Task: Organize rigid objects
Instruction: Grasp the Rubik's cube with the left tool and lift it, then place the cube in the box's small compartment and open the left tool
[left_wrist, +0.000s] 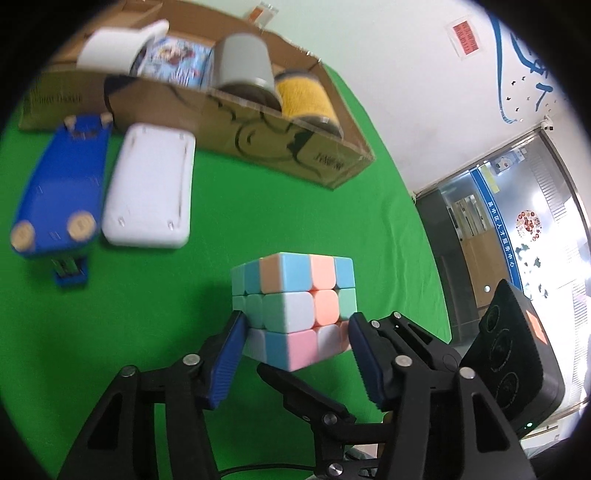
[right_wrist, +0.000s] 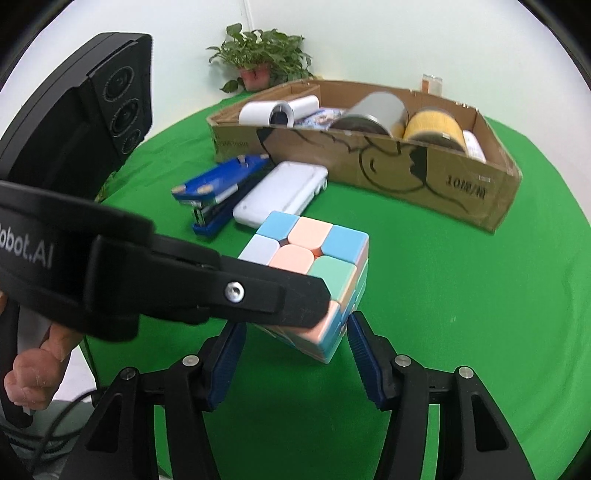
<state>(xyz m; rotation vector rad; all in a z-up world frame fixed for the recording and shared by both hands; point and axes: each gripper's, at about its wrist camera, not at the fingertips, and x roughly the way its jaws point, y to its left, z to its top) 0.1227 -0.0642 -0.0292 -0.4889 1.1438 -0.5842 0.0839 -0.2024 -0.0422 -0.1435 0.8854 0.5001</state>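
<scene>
Jaws of the left gripper (left_wrist: 295, 321) are clenched on the pastel puzzle cube (left_wrist: 295, 291): in the left wrist view both blue pads (left_wrist: 229, 354) press against opposite sides of its lowest layer. Jaws of the right gripper (right_wrist: 295, 325) stand on either side of the same cube. In the right wrist view the right-hand pad (right_wrist: 364, 358) touches the cube's lower edge, but one black finger of the left gripper (right_wrist: 258, 295) crosses in front and hides the other contact, so I cannot tell whether the right jaws grip it.

The cube sits tilted, one corner pointing down, over the green cloth of the tabletop (left_wrist: 166, 295); whether it clears the cloth cannot be told. In the right wrist view, a hand (right_wrist: 33, 373) wraps the left gripper's handle at the lower left edge.

Beyond the cube, a blue stapler (left_wrist: 59, 192) and a white rectangular case (left_wrist: 147, 195) lie side by side on the cloth, just in front of a long open cardboard box (left_wrist: 280, 147). Inside the box are a white roll (left_wrist: 110, 48), a grey cylinder (left_wrist: 243, 66) and a yellow spool (left_wrist: 306, 98), the last two next to each other on their sides. A potted plant (right_wrist: 258, 55) stands behind the box, against the wall.
</scene>
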